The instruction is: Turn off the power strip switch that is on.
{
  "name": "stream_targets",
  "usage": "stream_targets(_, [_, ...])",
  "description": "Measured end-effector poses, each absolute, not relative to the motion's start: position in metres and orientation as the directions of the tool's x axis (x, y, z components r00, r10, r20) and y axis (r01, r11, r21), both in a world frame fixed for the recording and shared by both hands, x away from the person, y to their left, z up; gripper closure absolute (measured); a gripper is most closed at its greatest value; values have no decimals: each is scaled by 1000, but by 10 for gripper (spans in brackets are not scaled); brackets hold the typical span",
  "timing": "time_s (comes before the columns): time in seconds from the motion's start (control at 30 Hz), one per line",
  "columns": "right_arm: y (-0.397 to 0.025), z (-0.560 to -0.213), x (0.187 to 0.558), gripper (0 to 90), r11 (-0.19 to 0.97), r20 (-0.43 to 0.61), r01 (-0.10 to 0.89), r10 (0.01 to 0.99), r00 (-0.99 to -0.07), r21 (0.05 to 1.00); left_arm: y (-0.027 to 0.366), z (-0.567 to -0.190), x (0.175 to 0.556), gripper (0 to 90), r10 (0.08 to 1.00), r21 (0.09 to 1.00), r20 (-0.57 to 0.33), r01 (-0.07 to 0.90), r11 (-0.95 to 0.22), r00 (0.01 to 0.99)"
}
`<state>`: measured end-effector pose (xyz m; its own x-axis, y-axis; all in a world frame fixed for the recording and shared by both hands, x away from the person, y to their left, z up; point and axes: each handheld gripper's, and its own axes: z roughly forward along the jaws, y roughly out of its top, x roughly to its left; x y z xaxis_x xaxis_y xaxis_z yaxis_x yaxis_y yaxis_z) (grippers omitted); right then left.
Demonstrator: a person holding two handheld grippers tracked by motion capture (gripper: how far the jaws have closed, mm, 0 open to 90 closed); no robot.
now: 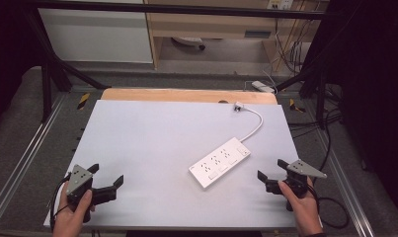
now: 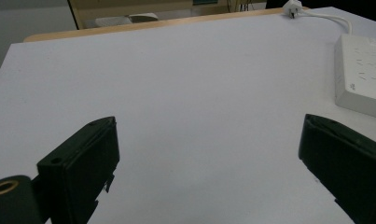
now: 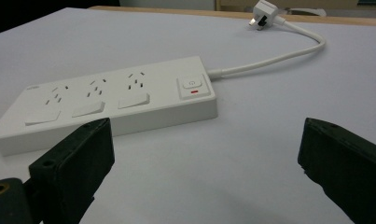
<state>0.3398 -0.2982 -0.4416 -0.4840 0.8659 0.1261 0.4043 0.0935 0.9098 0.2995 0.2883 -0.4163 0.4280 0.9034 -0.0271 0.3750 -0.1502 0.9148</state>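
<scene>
A white power strip (image 1: 220, 162) lies flat on the white table top (image 1: 152, 143), right of centre, angled toward the far right. Its cable (image 1: 256, 123) curves back to a white plug (image 1: 238, 105) near the far edge. In the right gripper view the power strip (image 3: 115, 98) sits just beyond the jaws, its plug (image 3: 265, 13) far behind. My right gripper (image 1: 271, 170) rests open to the strip's right, nothing between its jaws. At the near left my left gripper (image 1: 106, 174) is open and holds nothing; the strip's end (image 2: 360, 74) shows at that view's right edge.
A wooden strip (image 1: 186, 95) borders the table's far edge. Metal rails (image 1: 33, 143) run along both sides. A black cable (image 1: 335, 207) trails off the right gripper. Beyond the table stand a wooden shelf unit (image 1: 211, 24) and hanging wires (image 1: 290, 49).
</scene>
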Motion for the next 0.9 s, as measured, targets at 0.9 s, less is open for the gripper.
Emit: stream_targets(0.9, [-302,-426,332,37,43,185,412,848,-496,910,289,-416,299,50,901,914,-29,376,-152,433])
